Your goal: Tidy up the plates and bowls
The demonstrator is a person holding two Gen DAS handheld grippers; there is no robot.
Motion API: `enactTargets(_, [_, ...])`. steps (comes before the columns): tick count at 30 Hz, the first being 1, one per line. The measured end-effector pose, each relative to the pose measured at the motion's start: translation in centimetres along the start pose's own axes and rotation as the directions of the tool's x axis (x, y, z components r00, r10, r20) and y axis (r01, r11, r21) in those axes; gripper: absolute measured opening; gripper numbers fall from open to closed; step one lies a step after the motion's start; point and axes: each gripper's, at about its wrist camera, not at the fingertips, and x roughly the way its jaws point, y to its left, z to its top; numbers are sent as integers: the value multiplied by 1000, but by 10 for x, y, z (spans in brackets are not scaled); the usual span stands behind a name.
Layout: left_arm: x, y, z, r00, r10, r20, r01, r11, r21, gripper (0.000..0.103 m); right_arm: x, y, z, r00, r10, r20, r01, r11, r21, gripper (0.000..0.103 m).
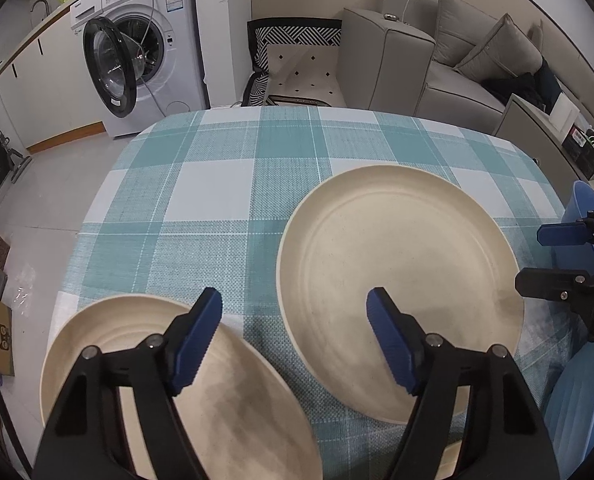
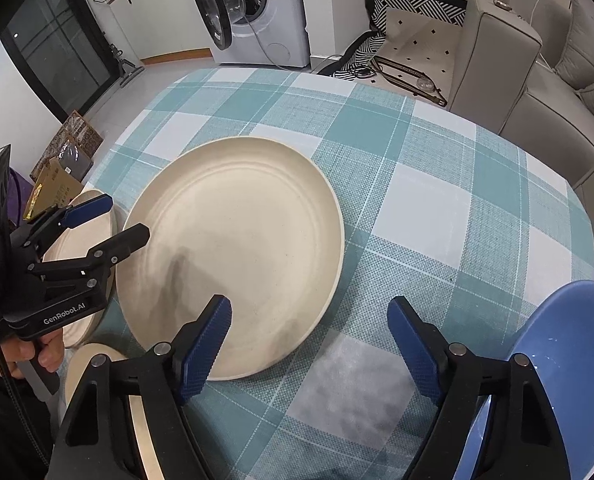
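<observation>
The large round cream plate (image 1: 397,288) lies flat on the checked worktop (image 1: 217,200) between both wide-open, empty hand-held grippers: left (image 1: 293,340), right (image 2: 309,348).

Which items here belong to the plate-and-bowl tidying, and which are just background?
Task items:
large cream plate
smaller cream plate
blue bowl
left gripper
right gripper

Background:
washing machine
sofa
checked tablecloth

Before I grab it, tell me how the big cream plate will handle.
The big cream plate looks rigid and matte, so probably not slippery. It lies flat on the checked tablecloth, so its low rim may be hard to get under. Pushed, it should slide, not roll.
</observation>
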Motion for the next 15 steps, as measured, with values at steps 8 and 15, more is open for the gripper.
enactTargets(8, [6,-2,0,1000,-3,-13,4,1000,9,63,11,3,3,999,12,-37,-13,1000,-19,62])
enactTargets(15, [7,-1,1,1000,-12,-15,12,1000,0,63,5,6,1,999,5,-31,-6,999,-35,61])
